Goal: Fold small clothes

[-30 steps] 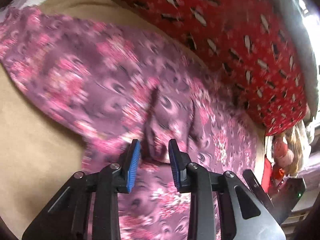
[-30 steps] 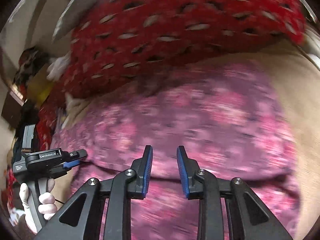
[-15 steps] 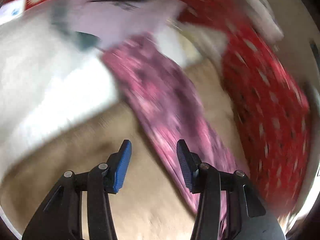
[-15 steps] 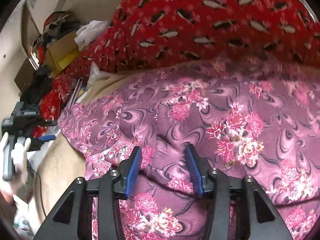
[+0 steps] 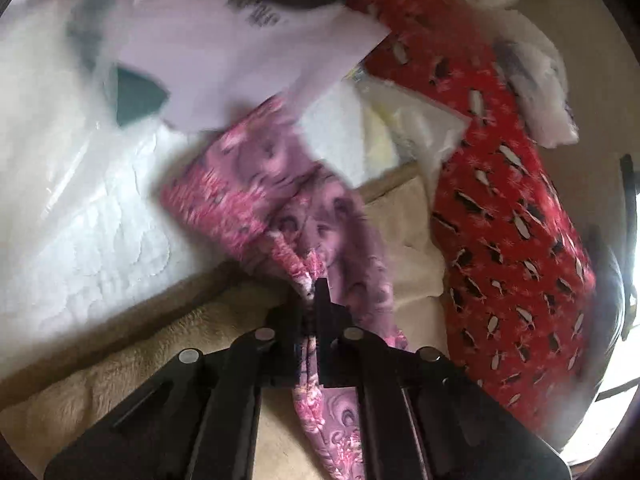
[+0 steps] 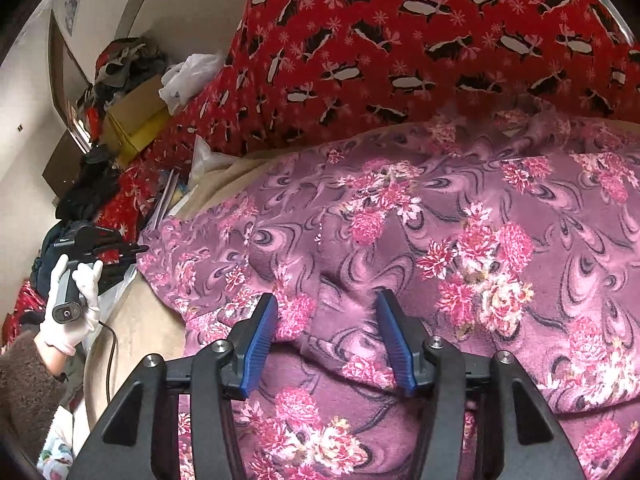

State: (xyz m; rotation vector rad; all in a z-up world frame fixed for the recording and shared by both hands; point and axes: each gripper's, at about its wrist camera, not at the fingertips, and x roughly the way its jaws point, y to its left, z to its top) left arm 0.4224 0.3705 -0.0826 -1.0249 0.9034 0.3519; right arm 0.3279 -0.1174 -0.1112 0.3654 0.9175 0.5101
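A purple garment with pink flowers (image 6: 440,240) lies spread on a beige blanket (image 6: 136,328). My right gripper (image 6: 326,340) is open, its blue pads low over a raised fold in the cloth. My left gripper (image 5: 314,300) is shut on the garment's far left edge (image 5: 288,208), which bunches between its fingers. In the right wrist view the left gripper (image 6: 132,249) shows at the garment's left edge, held in a white-gloved hand.
A red penguin-print blanket (image 6: 400,48) is heaped behind the garment. White papers and plastic bags (image 5: 200,48) lie beyond the left gripper. A cardboard box (image 6: 132,120) and clothes pile up at the far left against the wall.
My left gripper swung away to the garment's left edge and shut on it. My right gripper opened wider and settled lower over the cloth fold.
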